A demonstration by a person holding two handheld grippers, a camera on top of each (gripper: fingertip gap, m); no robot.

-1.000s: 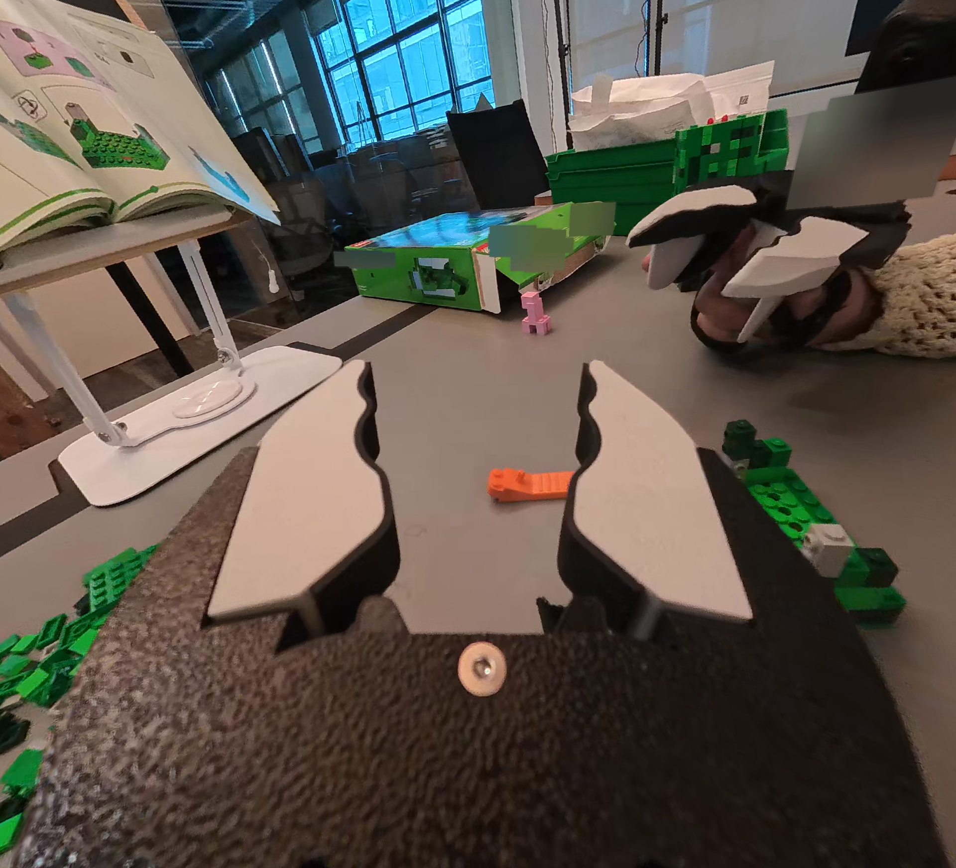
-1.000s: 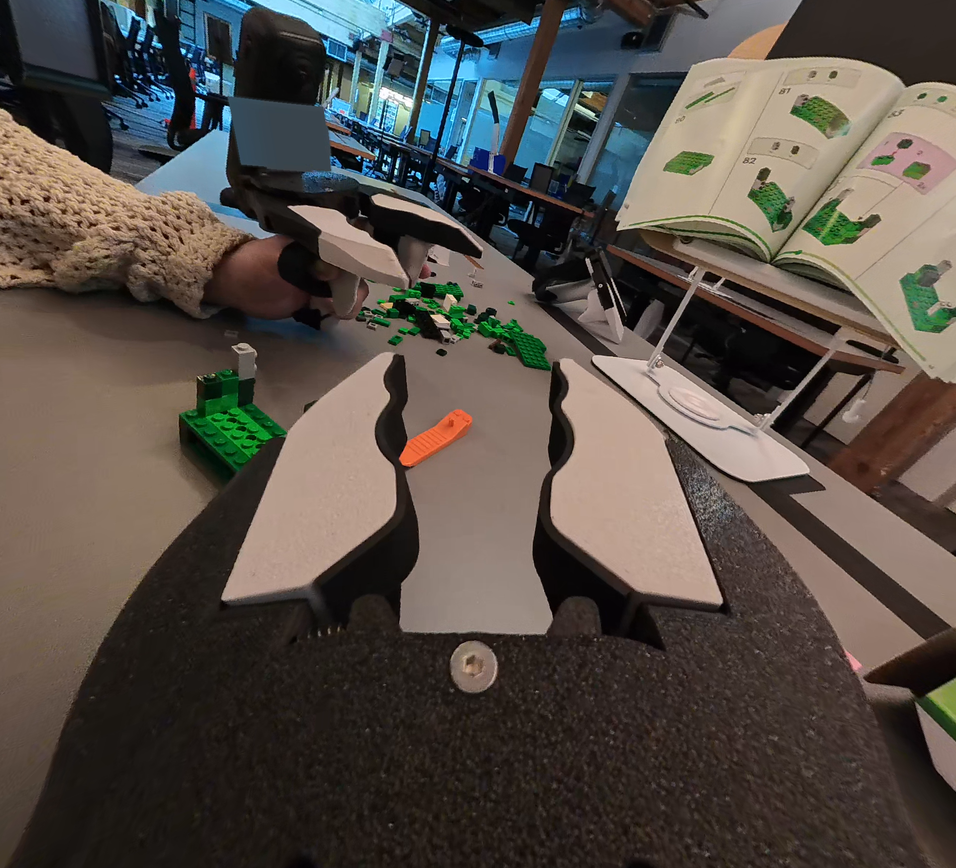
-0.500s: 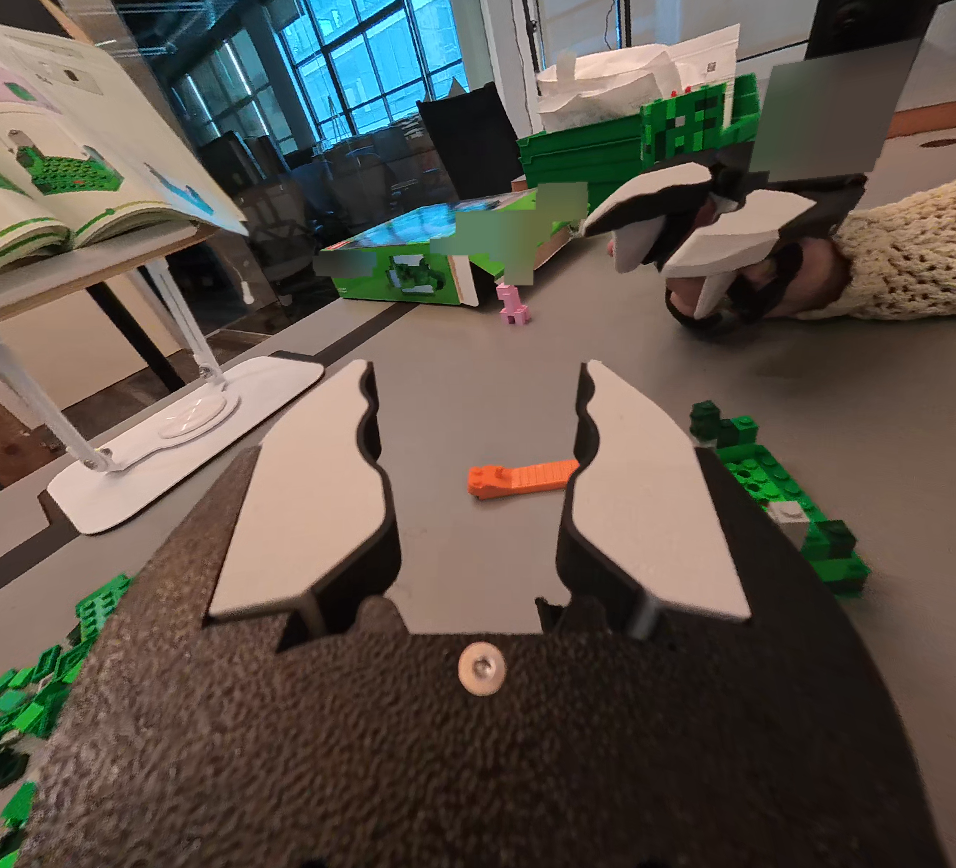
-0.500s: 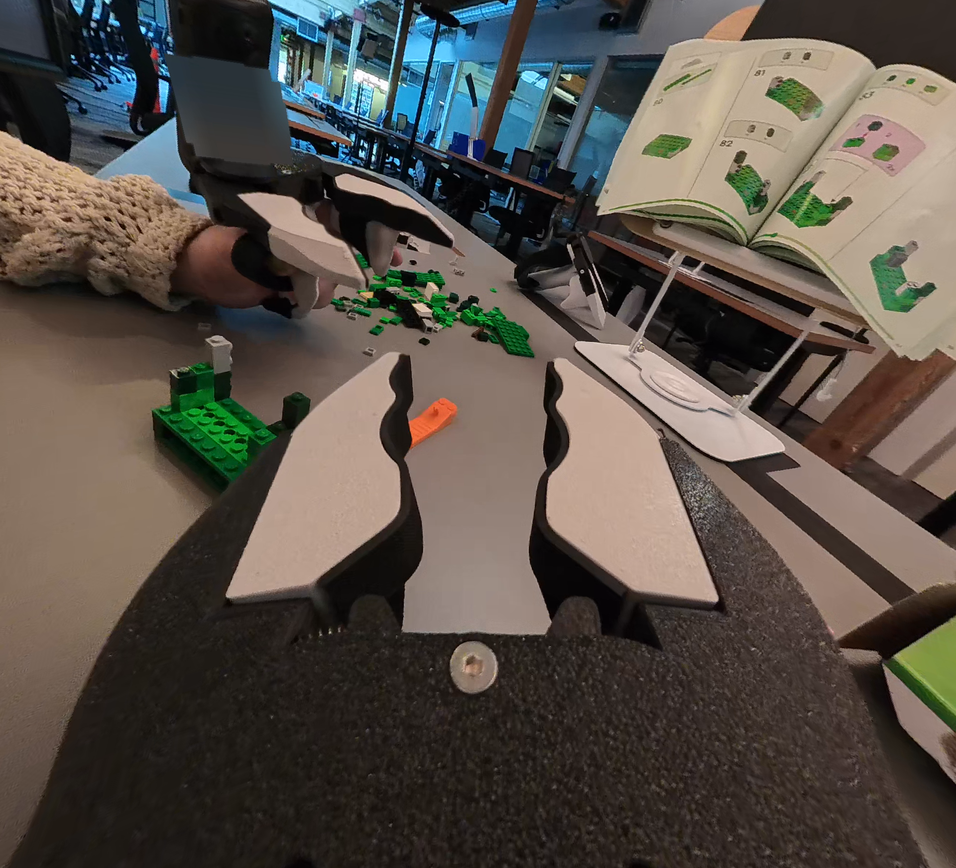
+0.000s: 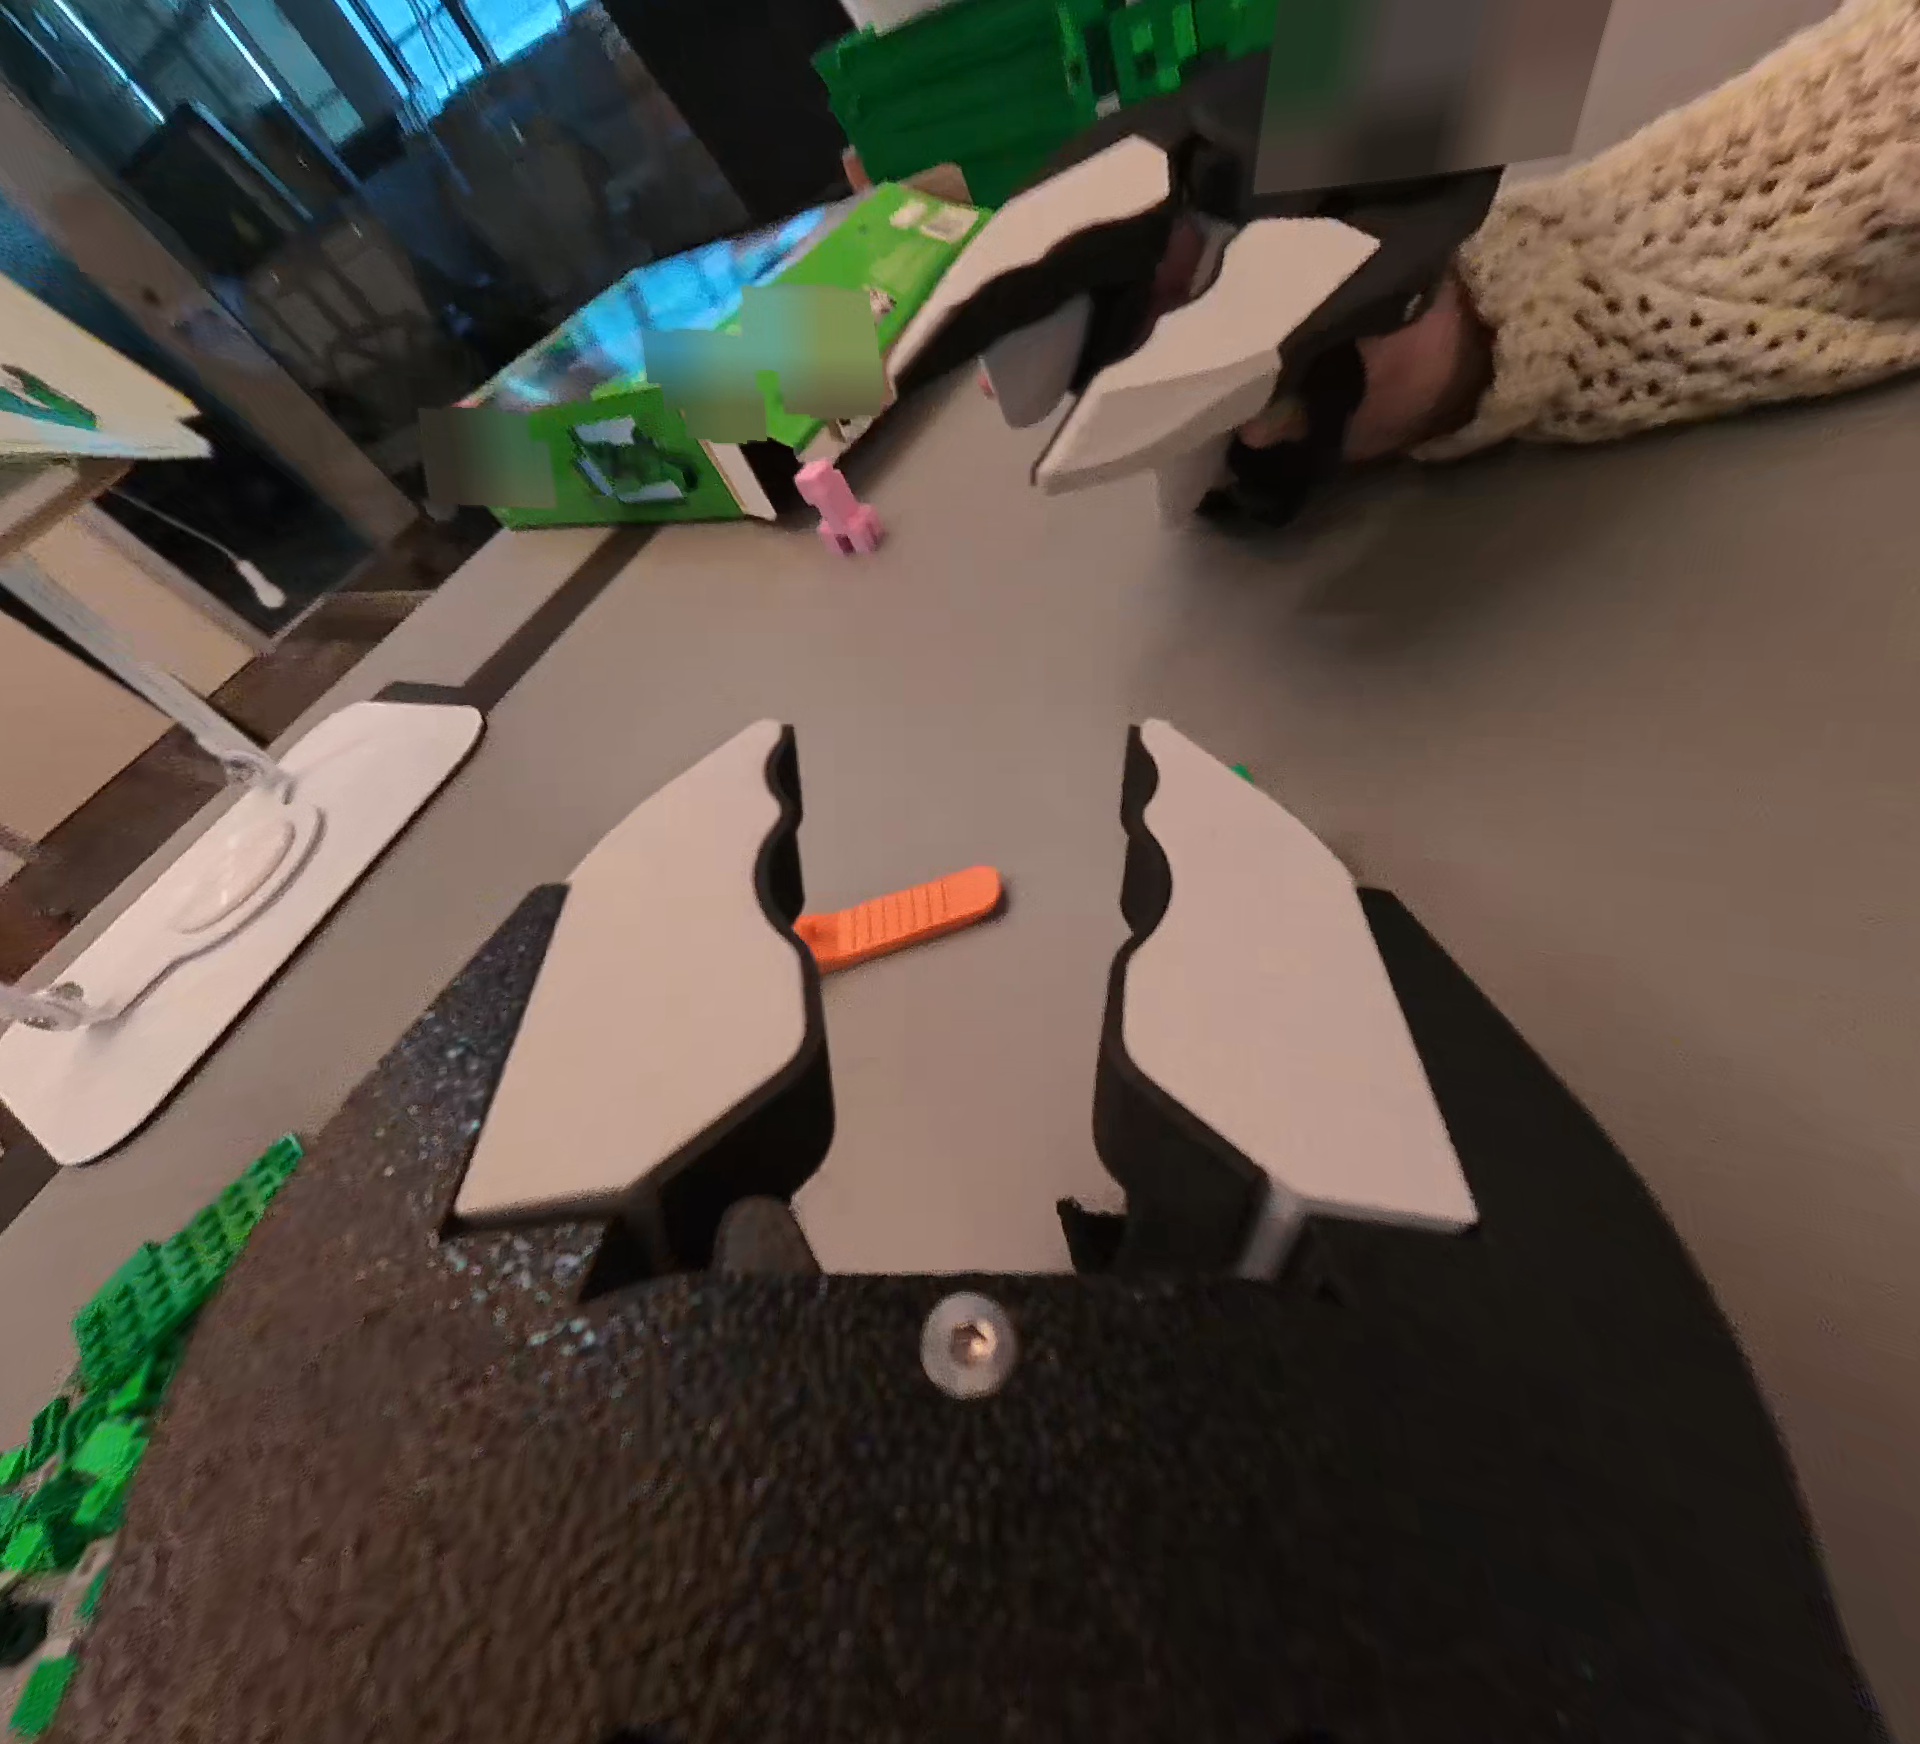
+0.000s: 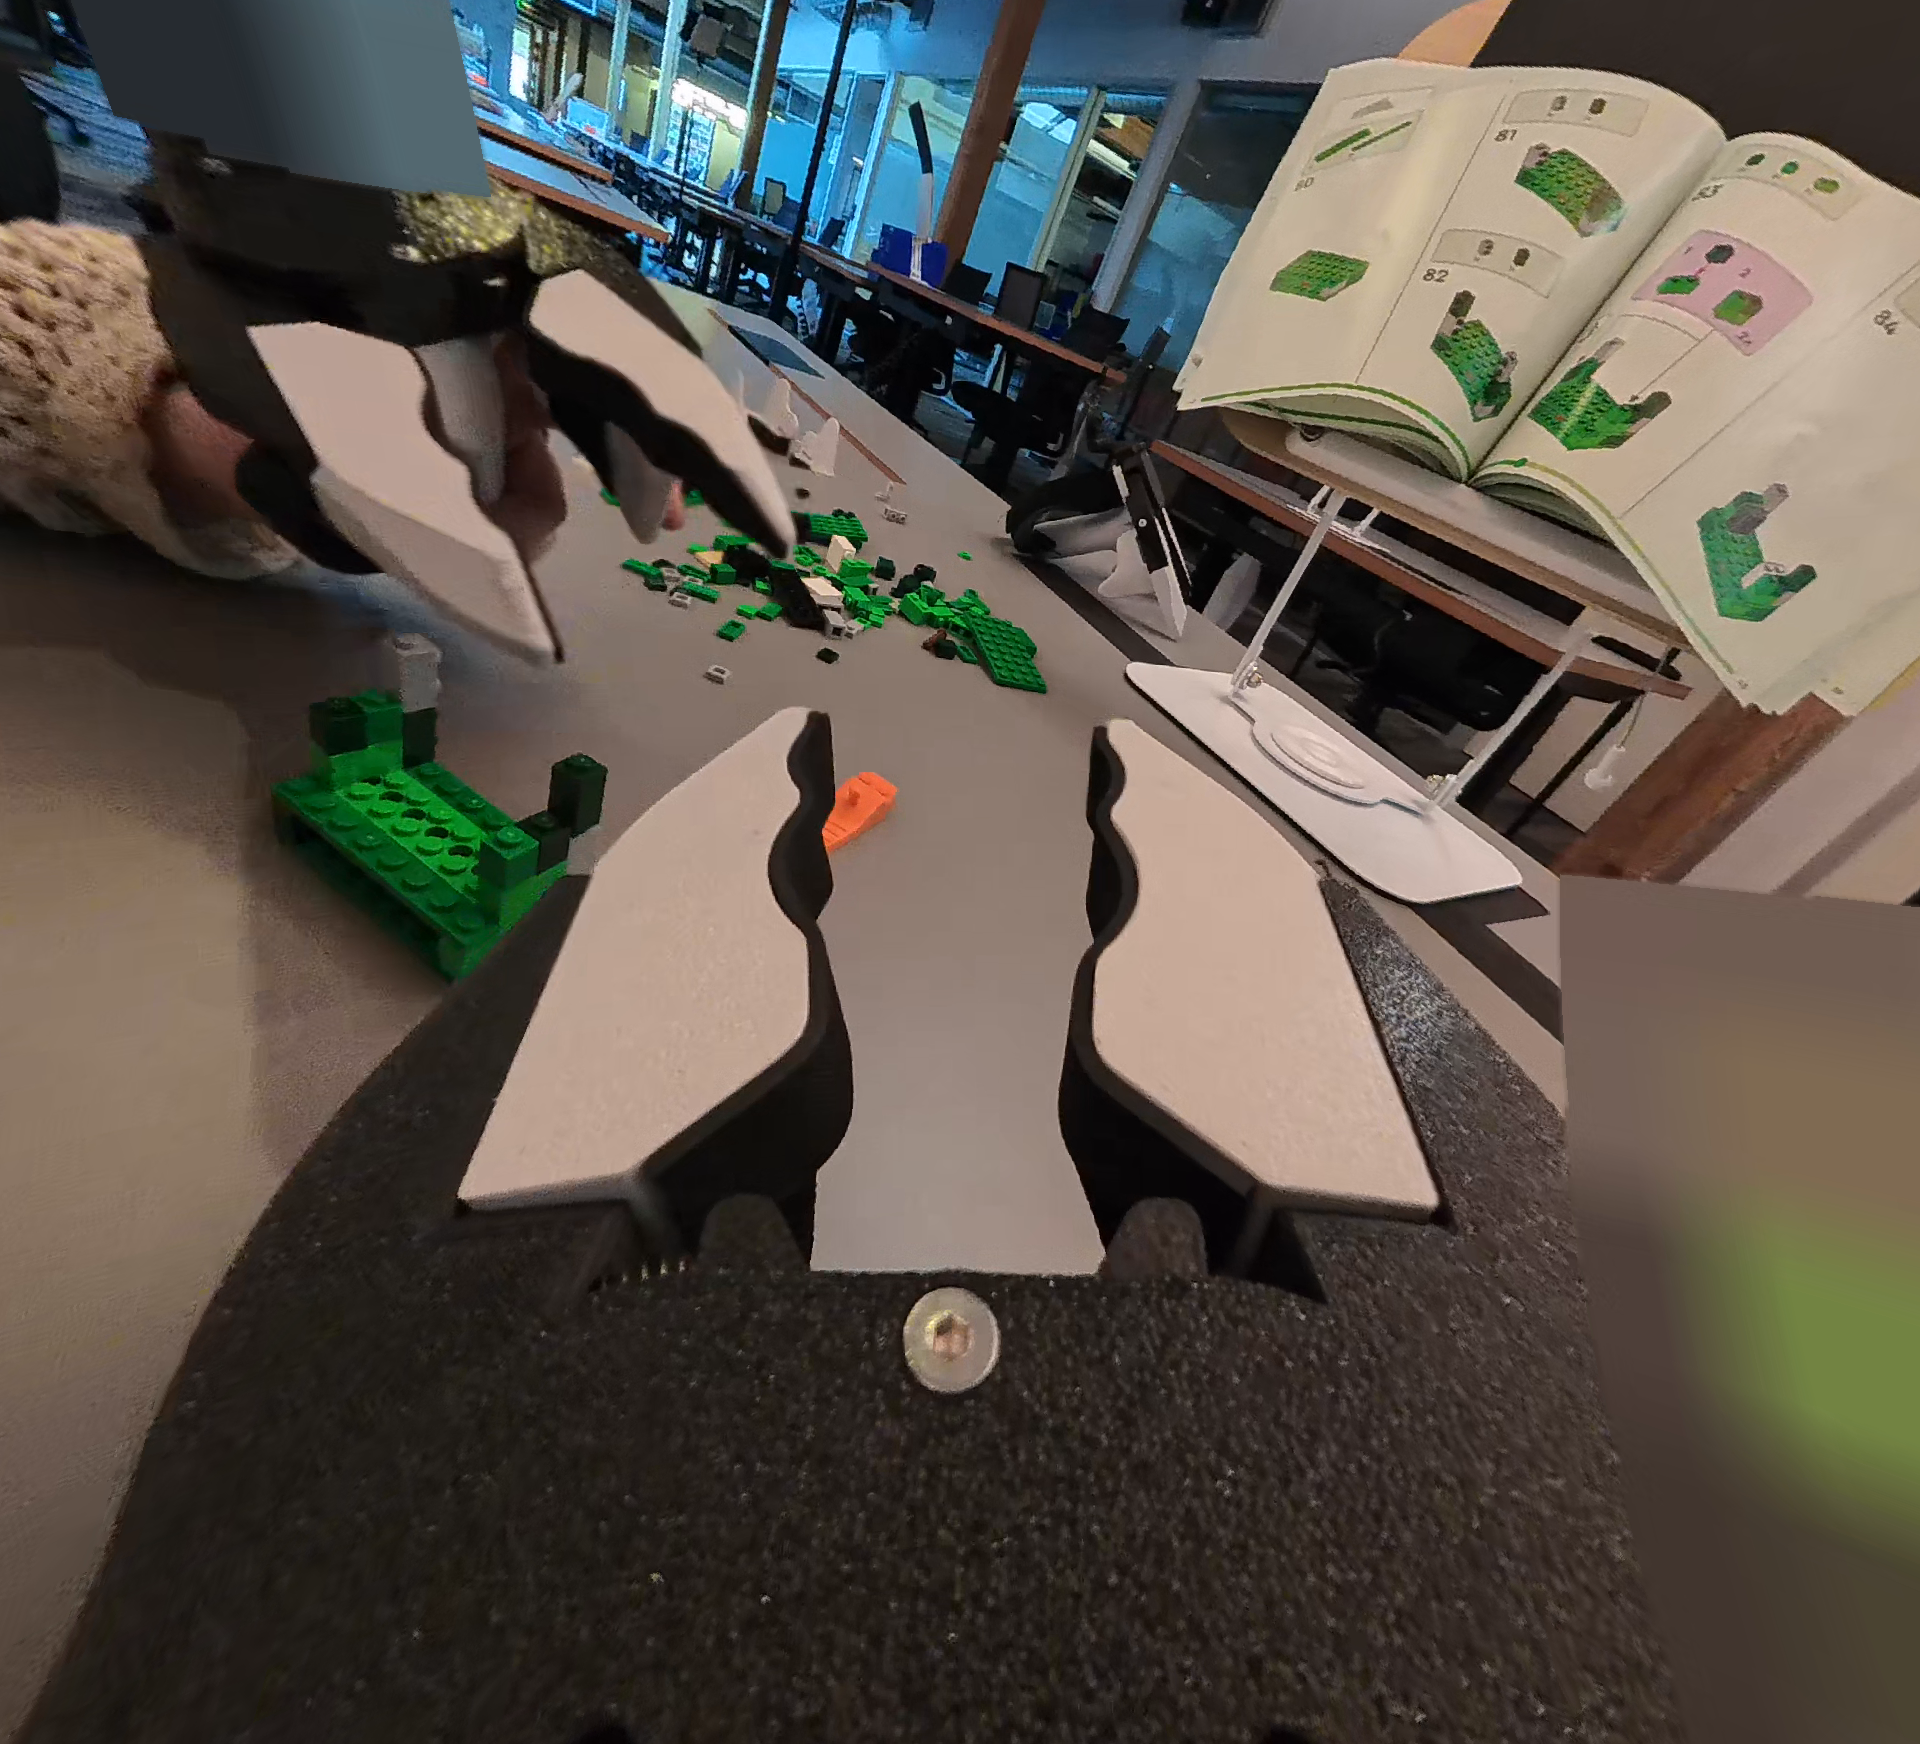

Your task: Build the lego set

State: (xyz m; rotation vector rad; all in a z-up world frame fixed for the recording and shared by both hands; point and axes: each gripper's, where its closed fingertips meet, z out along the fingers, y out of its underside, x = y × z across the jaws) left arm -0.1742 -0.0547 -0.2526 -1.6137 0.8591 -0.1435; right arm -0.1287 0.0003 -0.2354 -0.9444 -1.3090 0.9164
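A partly built green lego base [image 6: 416, 821] with dark green corner bricks and a grey brick on top sits on the grey table [image 6: 966, 1123], left of my right gripper. My right gripper [image 6: 958, 726] is open and empty, low over the table; it also shows in the left wrist view [image 5: 1122, 364]. My left gripper [image 5: 961, 738] is open and empty; in the right wrist view it [image 6: 660, 593] hovers just above and behind the base. An orange brick separator [image 5: 904, 915] [image 6: 862, 806] lies flat between the two grippers. The base is hidden in the left wrist view.
A pile of loose green, black and white bricks [image 6: 831, 582] lies behind the separator, also seen at the lower left [image 5: 156, 1279]. An open instruction book [image 6: 1558, 323] rests on a white stand [image 6: 1330, 780]. A green box [image 5: 675, 437] and a pink figure [image 5: 842, 510] stand farther off. Left tips to right tips: about 8 cm. The left tips stand about 9 cm off the orange brick separator [image 5: 904, 915].
My left gripper has moved closer to the green base and right gripper and turned, so the base left its view. Both grippers stay open and empty. The separator has not moved.
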